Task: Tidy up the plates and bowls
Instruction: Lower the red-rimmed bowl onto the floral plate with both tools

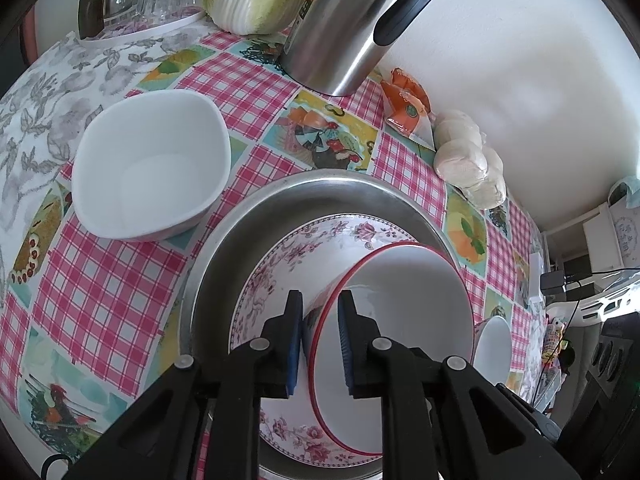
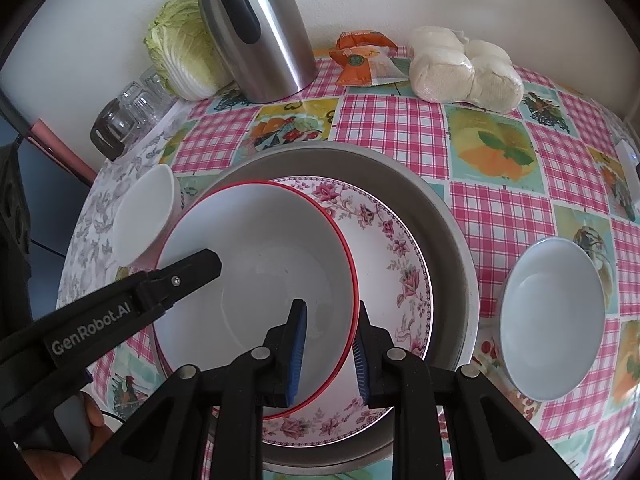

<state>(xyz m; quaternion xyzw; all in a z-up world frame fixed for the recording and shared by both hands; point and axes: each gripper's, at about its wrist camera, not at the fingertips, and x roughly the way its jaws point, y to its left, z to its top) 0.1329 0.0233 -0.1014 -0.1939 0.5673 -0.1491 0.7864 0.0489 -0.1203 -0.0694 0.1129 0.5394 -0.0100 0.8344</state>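
Bowl with a red rim sits over the floral plate, which lies inside the round metal tray on the checked tablecloth. Both grippers work this bowl from opposite sides.

Left gripper: jaws straddle the bowl wall, one blue pad outside against the decorated wall, the other inside the white interior. The rim passes between the two pads. The pads appear to touch the wall, so the jaws read as clamped on the bowl. In the left wrist view the bowl stands tilted, with its opening turned toward the right of the jaws.

Right gripper: jaws straddle the opposite rim section, left pad inside the bowl, right pad outside over the floral plate. A gap shows between each pad and the rim; the jaws stand parted and grip nothing.

Square white bowl rests on the tablecloth ahead and left of the left jaws, apart from the tray. Round pale bowl rests on the tablecloth to the right of the right jaws, just beside the tray.

Beyond the tray, ahead of the jaws: steel kettle, cabbage, upturned glasses, orange packet, bagged white buns.
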